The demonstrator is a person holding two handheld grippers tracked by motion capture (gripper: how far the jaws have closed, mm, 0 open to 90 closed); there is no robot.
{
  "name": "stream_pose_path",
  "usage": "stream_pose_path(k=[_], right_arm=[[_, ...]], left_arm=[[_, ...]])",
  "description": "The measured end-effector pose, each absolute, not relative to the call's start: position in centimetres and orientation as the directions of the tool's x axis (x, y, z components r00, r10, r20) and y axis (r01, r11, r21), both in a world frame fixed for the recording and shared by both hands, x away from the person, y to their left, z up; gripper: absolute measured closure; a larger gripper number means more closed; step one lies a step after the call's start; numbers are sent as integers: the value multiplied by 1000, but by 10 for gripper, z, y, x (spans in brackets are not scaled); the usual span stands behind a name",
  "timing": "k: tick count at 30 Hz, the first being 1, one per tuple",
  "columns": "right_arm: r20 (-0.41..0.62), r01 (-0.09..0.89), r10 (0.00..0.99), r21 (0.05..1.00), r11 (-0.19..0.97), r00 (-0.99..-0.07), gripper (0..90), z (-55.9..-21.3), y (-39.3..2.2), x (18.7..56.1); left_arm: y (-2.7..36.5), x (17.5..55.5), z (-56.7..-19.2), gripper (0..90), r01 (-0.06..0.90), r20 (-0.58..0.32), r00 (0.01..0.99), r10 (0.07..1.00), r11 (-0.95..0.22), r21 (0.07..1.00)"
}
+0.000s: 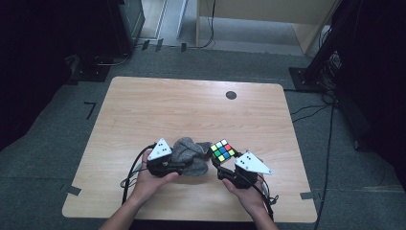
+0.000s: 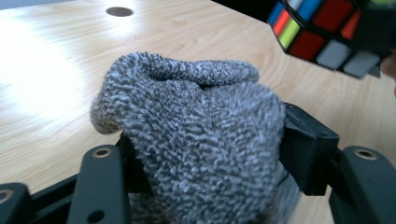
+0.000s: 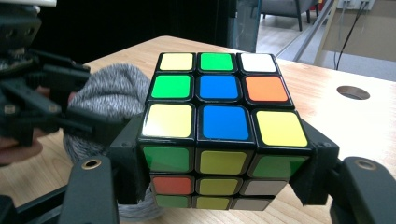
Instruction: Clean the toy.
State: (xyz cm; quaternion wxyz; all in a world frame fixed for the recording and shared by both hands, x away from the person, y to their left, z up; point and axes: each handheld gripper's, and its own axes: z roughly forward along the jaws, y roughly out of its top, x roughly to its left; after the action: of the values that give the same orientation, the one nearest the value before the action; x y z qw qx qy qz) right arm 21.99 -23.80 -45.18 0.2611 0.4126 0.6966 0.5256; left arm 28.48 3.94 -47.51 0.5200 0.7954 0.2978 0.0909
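A grey knitted sock (image 1: 191, 153) lies bunched on the wooden table (image 1: 191, 105), near its front edge. My left gripper (image 2: 205, 158) has its jaws spread around the sock (image 2: 196, 135). The fabric fills the gap and brushes both pads, but it does not look pinched. Just to the right, my right gripper (image 3: 219, 172) is shut on a scrambled Rubik's cube (image 3: 219, 121) and holds it by two opposite sides slightly above the table. In the high view the cube (image 1: 222, 151) sits right beside the sock. The cube's corner (image 2: 322, 28) also shows in the left gripper view.
A round dark hole (image 1: 231, 95) marks the table's far right part. The tabletop behind the sock is bare wood. Dark equipment, cables and carpeted floor surround the table, and both cables trail off its front edge.
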Motion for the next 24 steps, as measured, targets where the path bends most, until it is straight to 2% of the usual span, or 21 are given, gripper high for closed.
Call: stream_pose_path(k=[4,7,9,10,12,14,16,18,21,24], right_arm=[[66,298,848,948,111,-526,345,-453,-238,220],[67,298,850,948,109,-522,345,-453,-239,221],[68,300,852,948,107,-519,345,-454,-240,221],[69,302,853,947,107,-517,345,-454,-240,221],[69,303,855,947,106,-514,345,-455,-241,222],[67,302,854,947,108,-516,345,-455,-241,222],[66,303,855,947,110,-515,345,-455,-241,222],[63,302,855,947,112,-515,345,-456,-241,222],[68,306,857,946,108,-512,345,-456,-242,222],[69,307,857,946,107,-510,345,-456,-242,222]], left_arm=[[45,287,-471,366,379,-163,809,564,-290,879],[44,286,-467,397,352,-108,825,555,-356,865],[42,284,-467,495,338,-78,842,533,-409,848],[41,284,-469,575,334,-68,848,525,-430,839],[37,285,-473,724,366,-103,862,497,-468,804],[33,285,-479,745,368,-96,871,481,-512,776],[29,283,-482,705,334,-23,876,482,-572,750],[28,281,-481,537,301,39,870,491,-593,746],[31,282,-475,340,303,63,837,544,-556,774],[37,284,-469,247,315,45,818,573,-513,798]])
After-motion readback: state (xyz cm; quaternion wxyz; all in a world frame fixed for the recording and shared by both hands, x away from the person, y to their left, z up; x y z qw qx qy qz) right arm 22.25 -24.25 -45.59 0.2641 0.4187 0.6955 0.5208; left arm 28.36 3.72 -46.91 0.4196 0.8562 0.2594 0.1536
